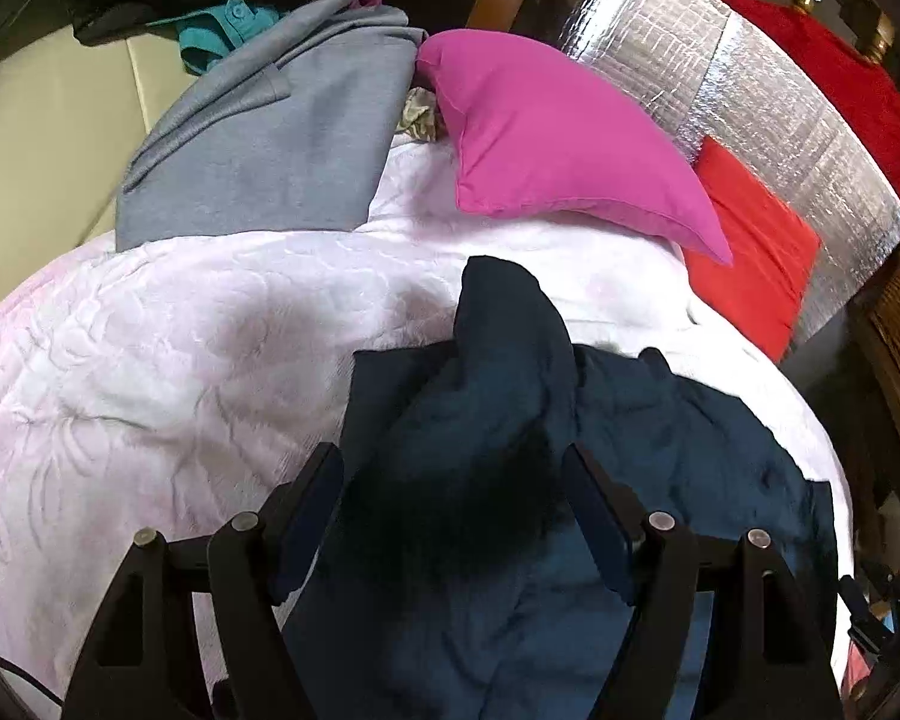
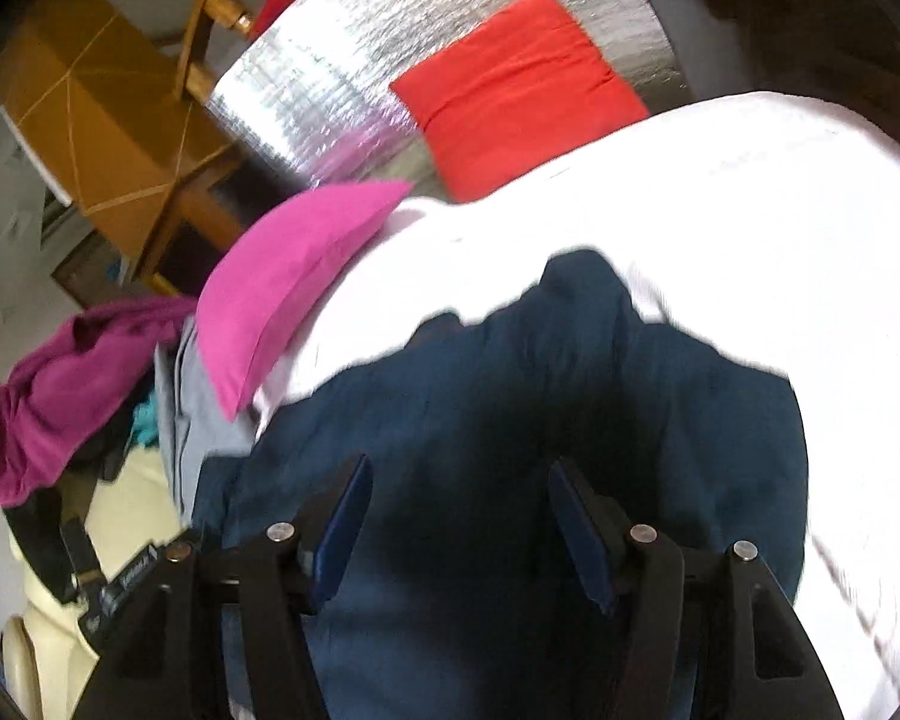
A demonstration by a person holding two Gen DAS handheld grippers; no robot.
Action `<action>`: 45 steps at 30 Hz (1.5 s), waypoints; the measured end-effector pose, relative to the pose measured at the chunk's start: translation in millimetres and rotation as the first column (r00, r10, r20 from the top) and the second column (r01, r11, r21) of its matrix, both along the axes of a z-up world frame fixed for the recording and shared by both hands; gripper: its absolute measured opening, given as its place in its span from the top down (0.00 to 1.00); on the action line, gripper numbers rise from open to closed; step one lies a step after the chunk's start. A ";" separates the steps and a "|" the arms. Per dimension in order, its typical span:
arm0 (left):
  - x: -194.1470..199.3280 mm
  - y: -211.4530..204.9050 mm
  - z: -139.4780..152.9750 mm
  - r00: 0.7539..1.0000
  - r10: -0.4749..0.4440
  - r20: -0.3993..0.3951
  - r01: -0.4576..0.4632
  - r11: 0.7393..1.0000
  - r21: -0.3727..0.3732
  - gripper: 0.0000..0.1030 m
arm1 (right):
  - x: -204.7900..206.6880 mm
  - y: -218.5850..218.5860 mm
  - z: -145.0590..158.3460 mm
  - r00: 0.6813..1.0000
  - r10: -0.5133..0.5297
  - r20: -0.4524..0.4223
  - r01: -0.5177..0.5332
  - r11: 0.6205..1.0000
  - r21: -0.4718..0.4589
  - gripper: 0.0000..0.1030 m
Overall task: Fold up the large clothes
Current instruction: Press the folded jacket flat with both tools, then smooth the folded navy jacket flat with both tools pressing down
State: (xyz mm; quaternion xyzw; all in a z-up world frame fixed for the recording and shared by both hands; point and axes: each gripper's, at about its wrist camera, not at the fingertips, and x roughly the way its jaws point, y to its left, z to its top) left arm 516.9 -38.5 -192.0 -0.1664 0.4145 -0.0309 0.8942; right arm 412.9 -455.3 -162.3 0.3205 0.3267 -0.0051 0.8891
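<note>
A dark blue garment lies bunched on a white quilted bedspread. One raised fold of it runs up the bed between the fingers of my left gripper. That gripper's jaws stand wide apart just above the cloth, and neither pad presses on it. In the right wrist view the same blue garment spreads over the bedspread. My right gripper hovers over it with its jaws apart and nothing pinched between the blue pads.
A pink pillow and a red cushion lie at the head of the bed against silver foil sheeting. A grey garment, a teal garment and magenta clothing are piled at the bed's side. Wooden furniture stands behind.
</note>
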 end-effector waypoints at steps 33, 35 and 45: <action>27.4 -8.9 12.0 0.997 -0.072 0.021 0.073 0.997 -0.037 0.10 | 31.2 -35.0 -12.6 0.999 -0.049 0.006 0.050 0.998 -0.029 0.37; 17.4 -22.4 20.6 0.991 -0.123 0.046 0.124 0.992 -0.014 0.10 | 23.0 -20.9 -1.0 1.000 -0.009 0.019 0.010 0.997 -0.072 0.36; -28.4 -103.8 14.8 0.949 -0.317 0.000 0.304 0.910 0.281 0.10 | -0.8 10.8 -11.8 0.995 0.027 -0.098 -0.041 0.990 -0.138 0.28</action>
